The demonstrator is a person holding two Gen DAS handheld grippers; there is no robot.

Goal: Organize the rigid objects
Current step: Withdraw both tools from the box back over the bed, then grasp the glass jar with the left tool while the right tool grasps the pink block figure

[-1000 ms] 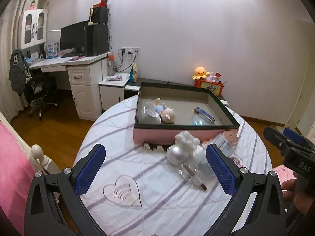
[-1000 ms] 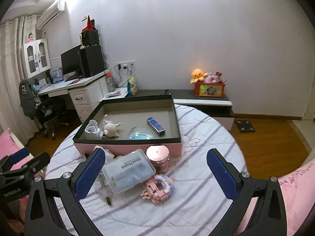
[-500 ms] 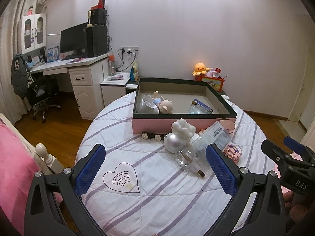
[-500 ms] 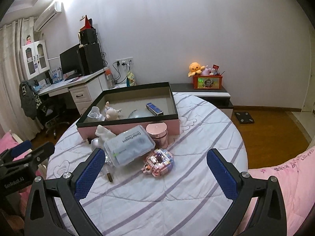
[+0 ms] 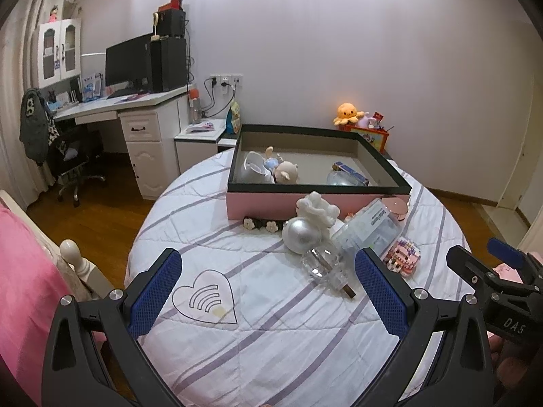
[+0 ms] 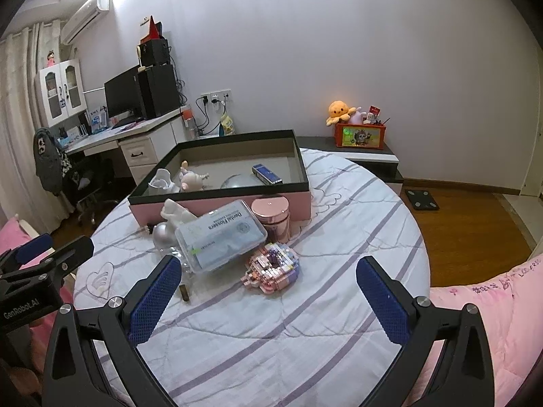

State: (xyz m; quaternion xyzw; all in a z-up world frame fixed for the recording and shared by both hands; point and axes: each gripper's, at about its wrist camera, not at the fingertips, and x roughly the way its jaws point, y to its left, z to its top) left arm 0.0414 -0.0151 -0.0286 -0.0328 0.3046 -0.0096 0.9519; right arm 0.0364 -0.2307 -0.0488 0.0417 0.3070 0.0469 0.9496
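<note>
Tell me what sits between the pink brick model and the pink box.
In the right wrist view, the rose-gold round tin stands between the pink brick model and the pink box; the dental flosser case lies beside it.

Left gripper (image 5: 268, 291): black angular frame, blue mesh-textured pads (image 5: 154, 293), silver screws at joints, white "GenRobot.AI" lettering on side. Right gripper (image 6: 269, 296): same black frame, blue pads (image 6: 383, 300), silver screws, "DAS" lettering visible.
</note>
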